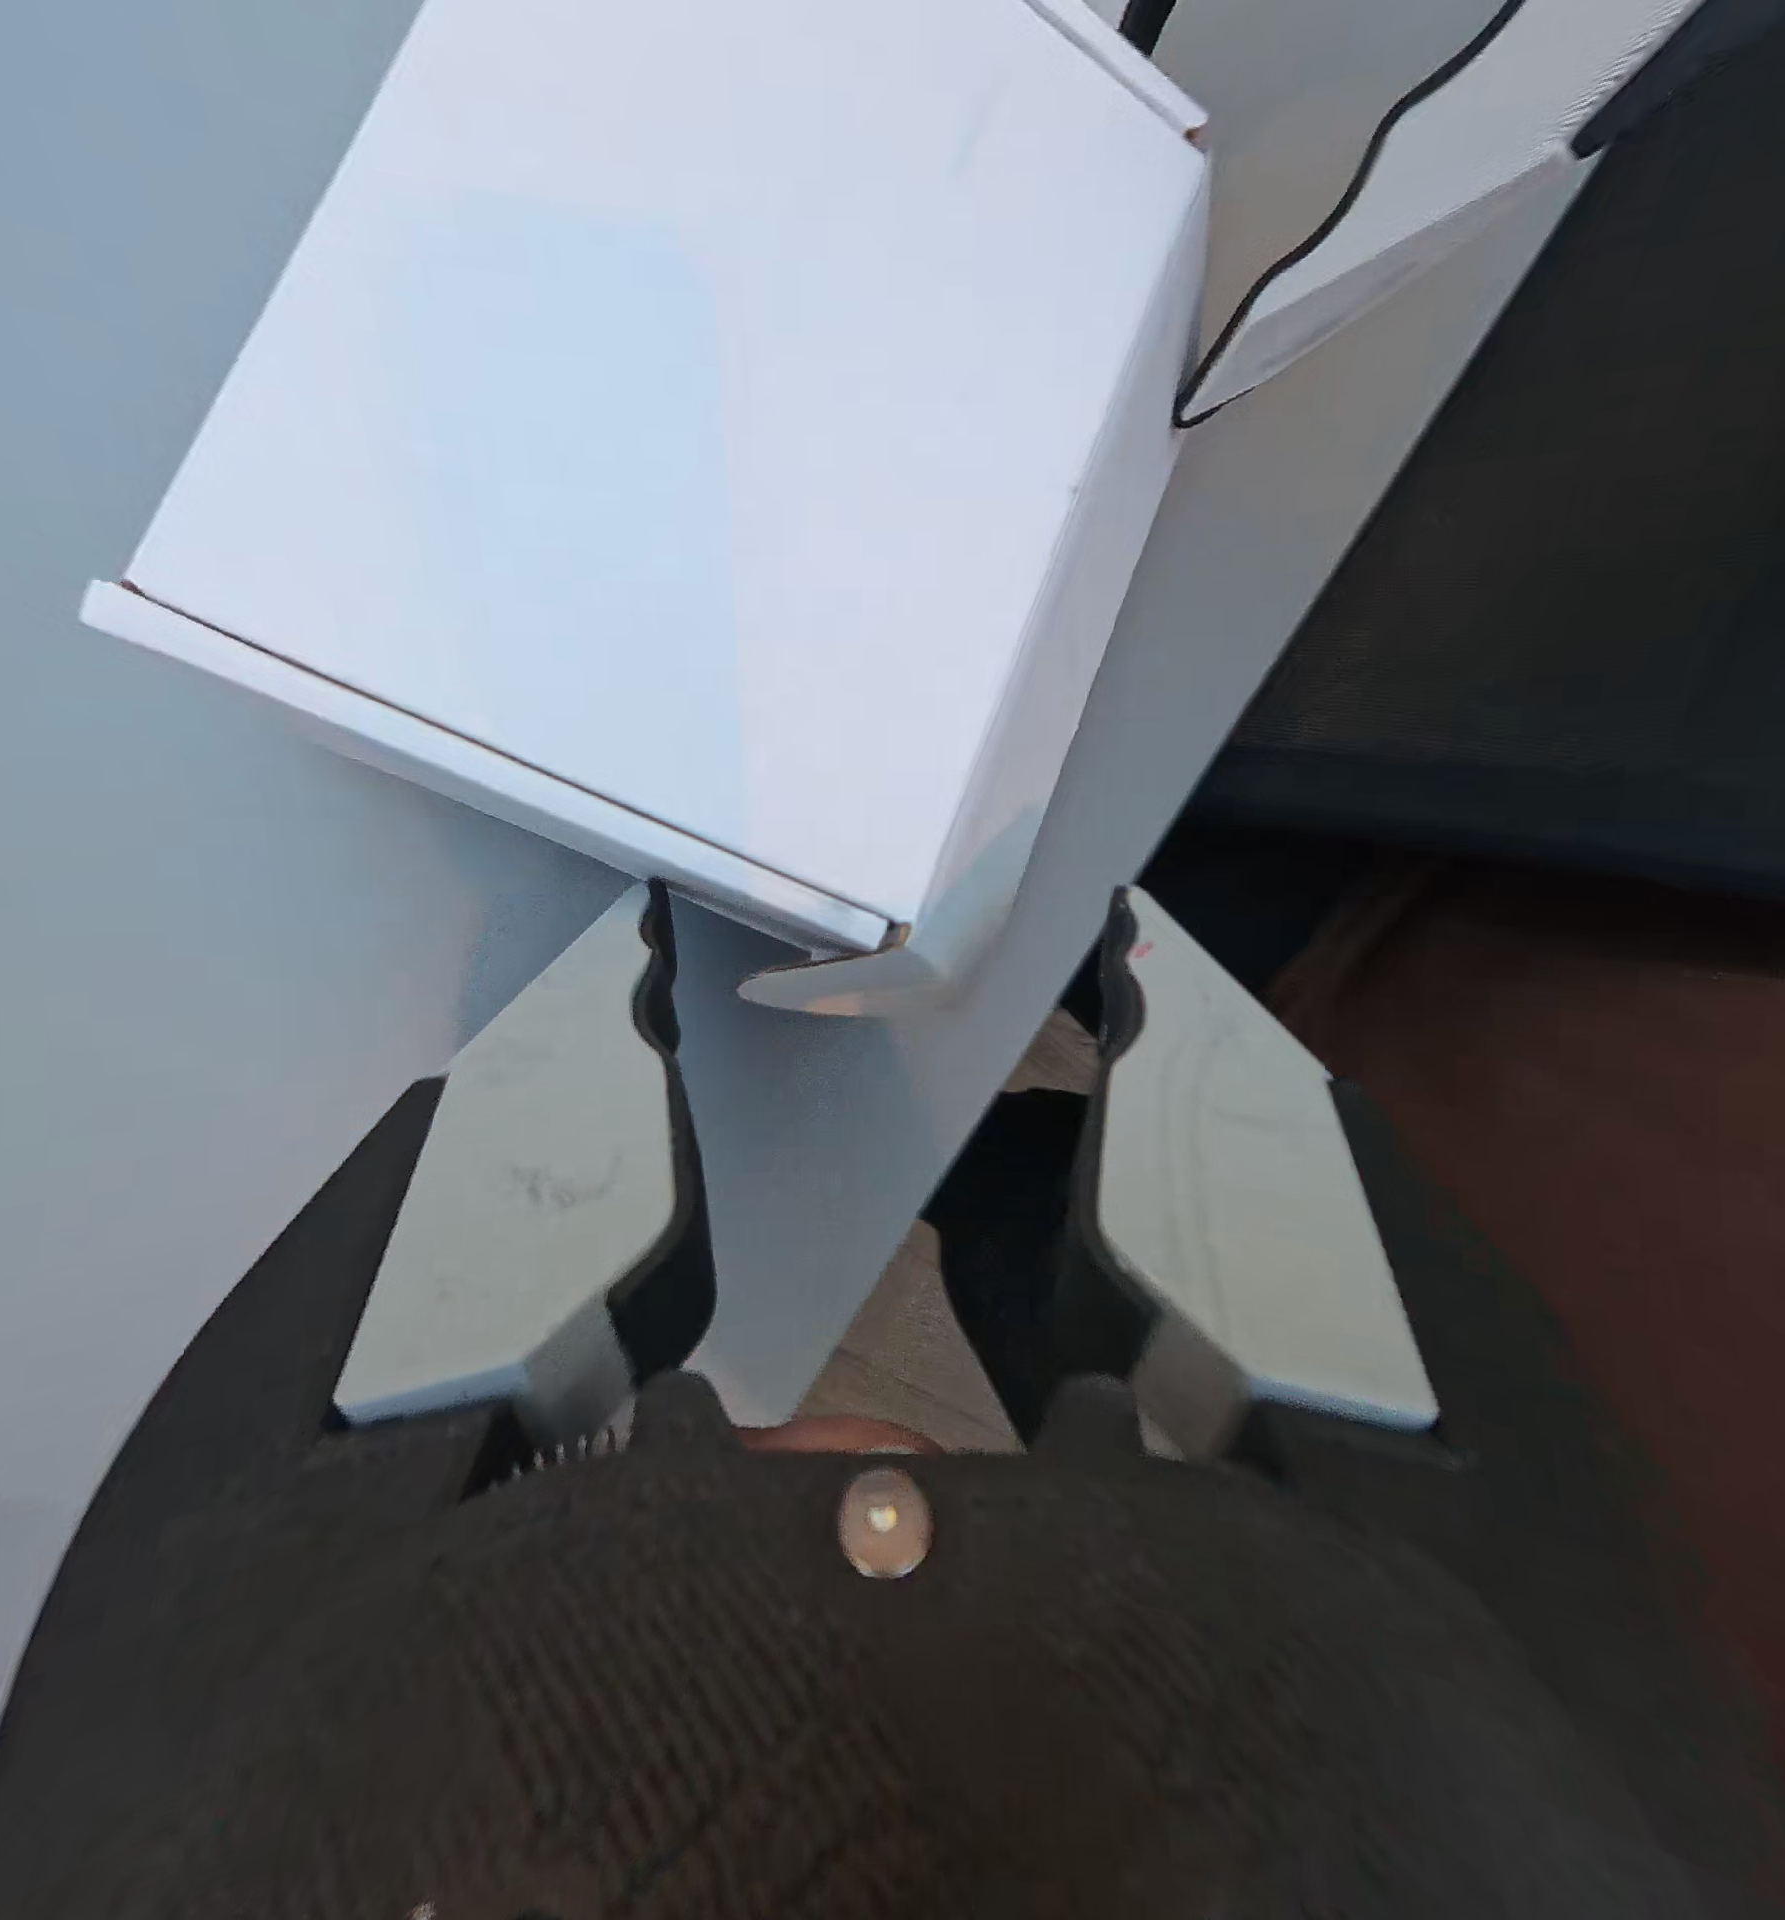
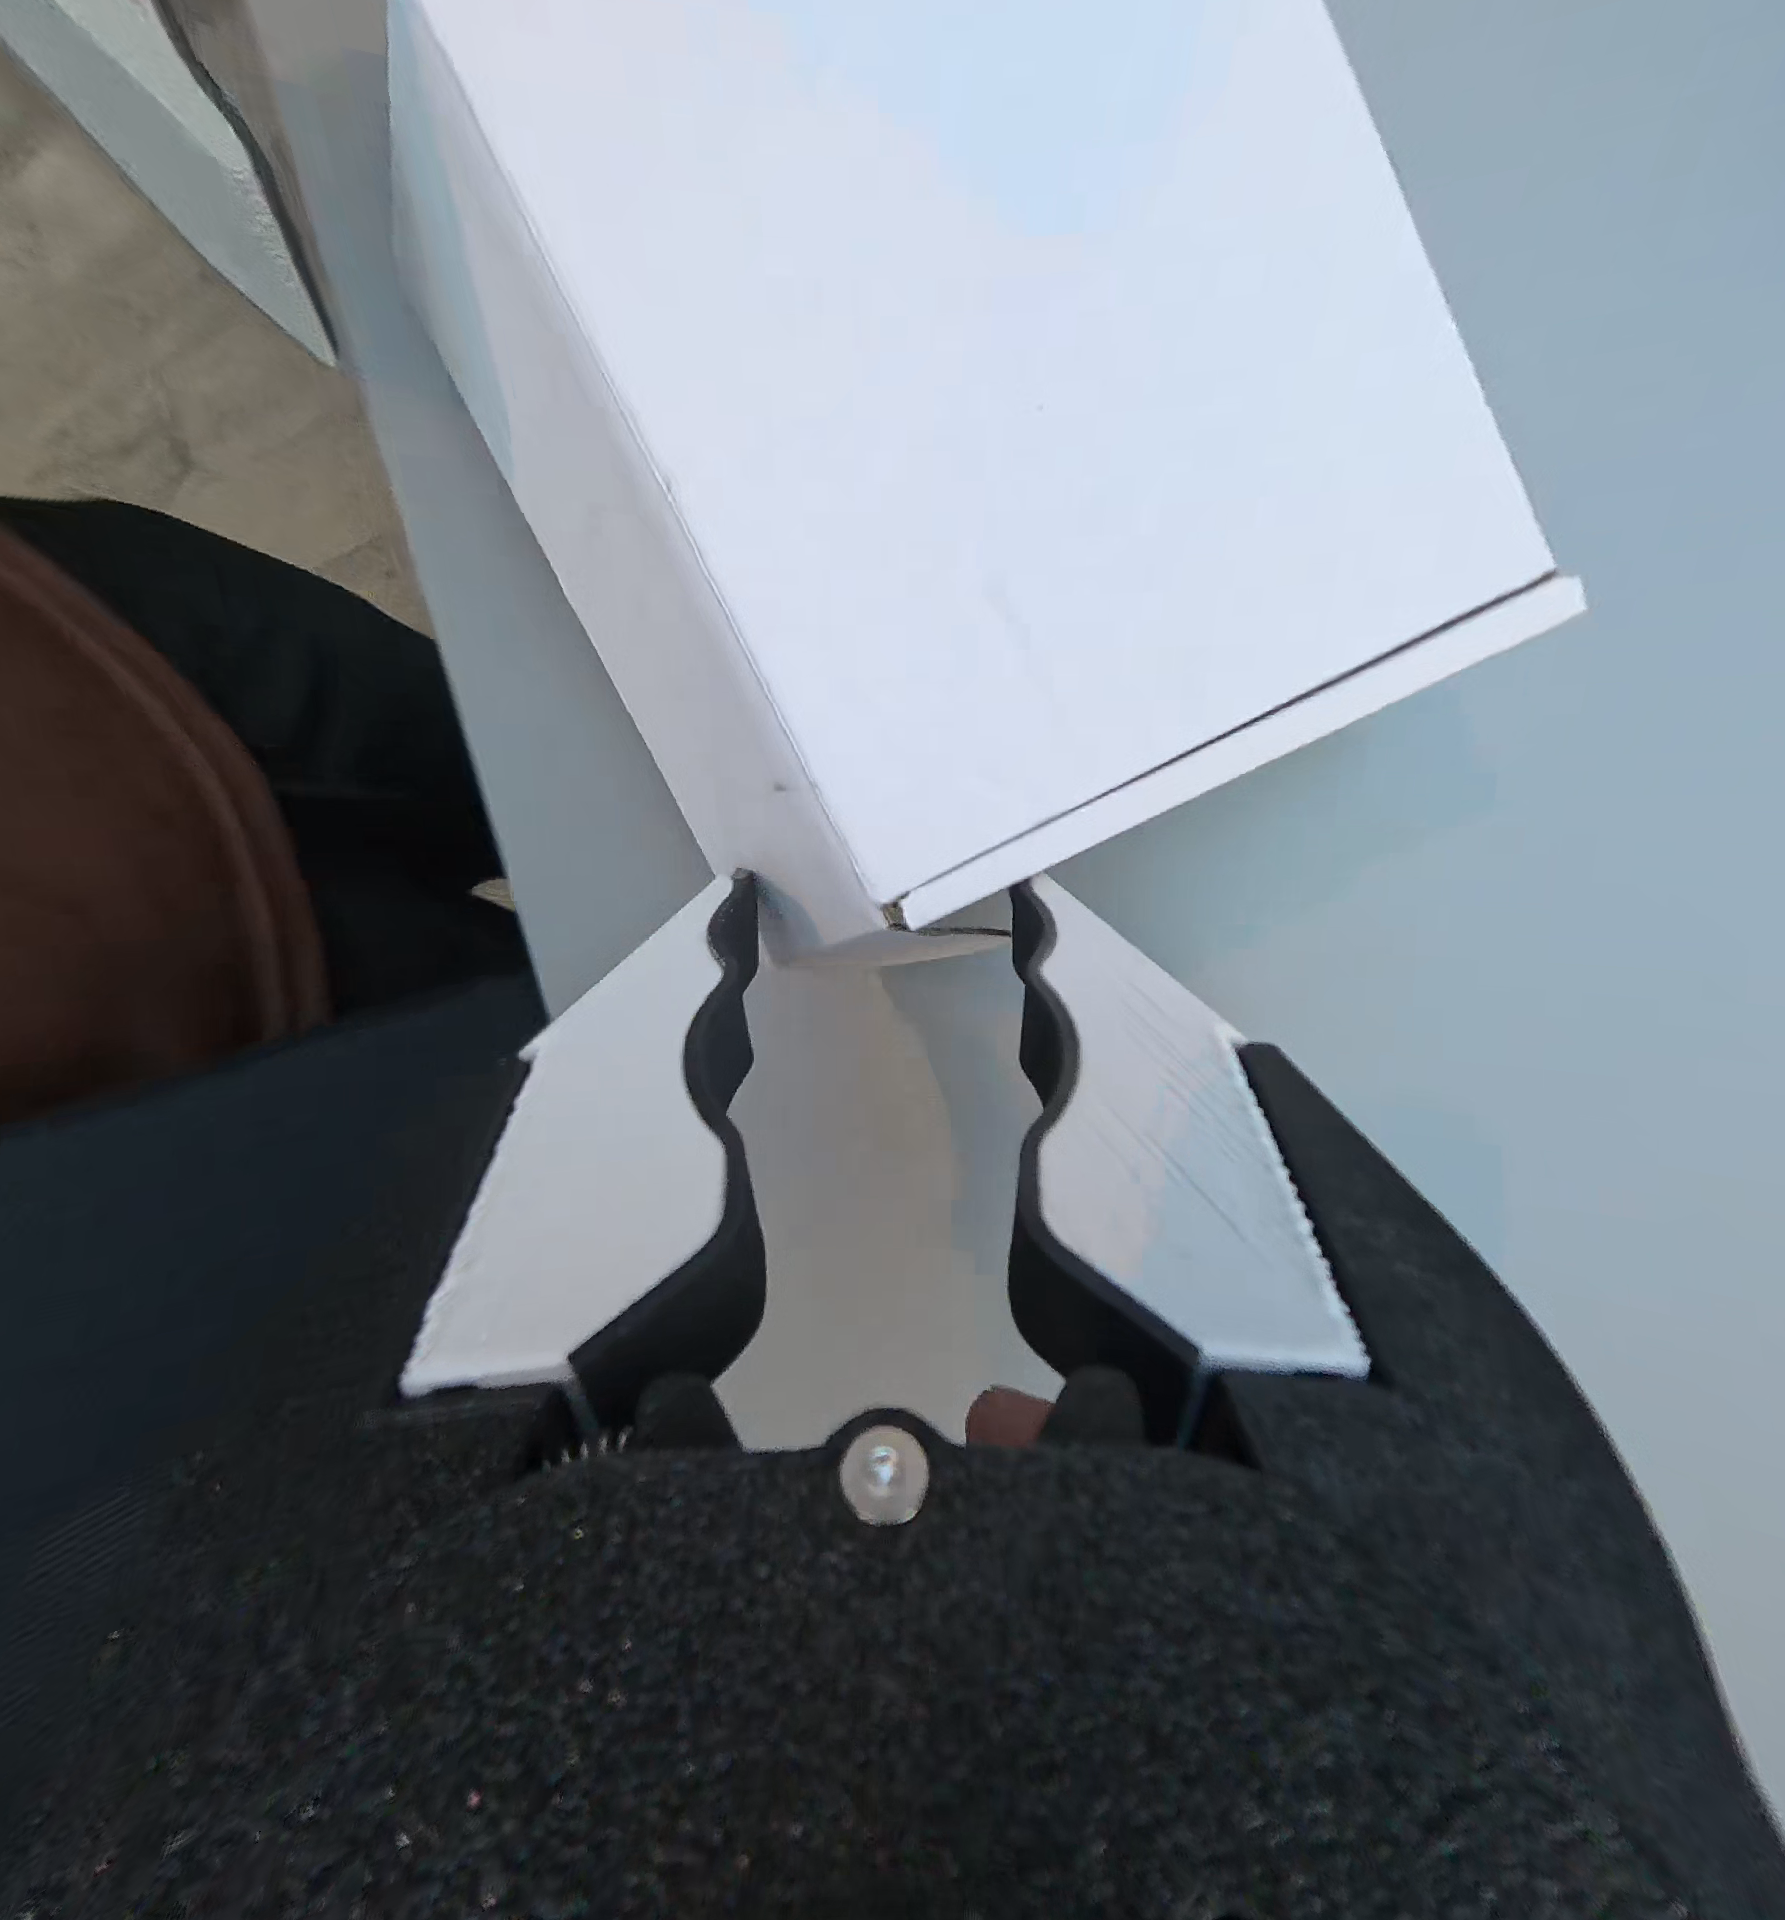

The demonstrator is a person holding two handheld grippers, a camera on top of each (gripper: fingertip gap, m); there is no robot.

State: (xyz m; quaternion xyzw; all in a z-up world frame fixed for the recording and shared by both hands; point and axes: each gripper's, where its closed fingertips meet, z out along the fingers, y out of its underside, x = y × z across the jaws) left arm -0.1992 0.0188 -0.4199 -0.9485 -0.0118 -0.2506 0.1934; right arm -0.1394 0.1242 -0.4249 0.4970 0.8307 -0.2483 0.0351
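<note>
We see our left hand-held gripper (image 1: 883,909) spread wide and gripping nothing, its fingertips just short of the near corner of a closed white cardboard box (image 1: 680,457). The box lies on the pale tabletop (image 1: 88,935) close to its edge, turned corner-on toward us. A thin black cable (image 1: 1314,223) runs across the tabletop beyond it. Our right hand-held gripper (image 2: 883,904) is parted around the box's (image 2: 1023,416) other near corner, with a small flap between the fingertips; we cannot tell whether they touch it.
</note>
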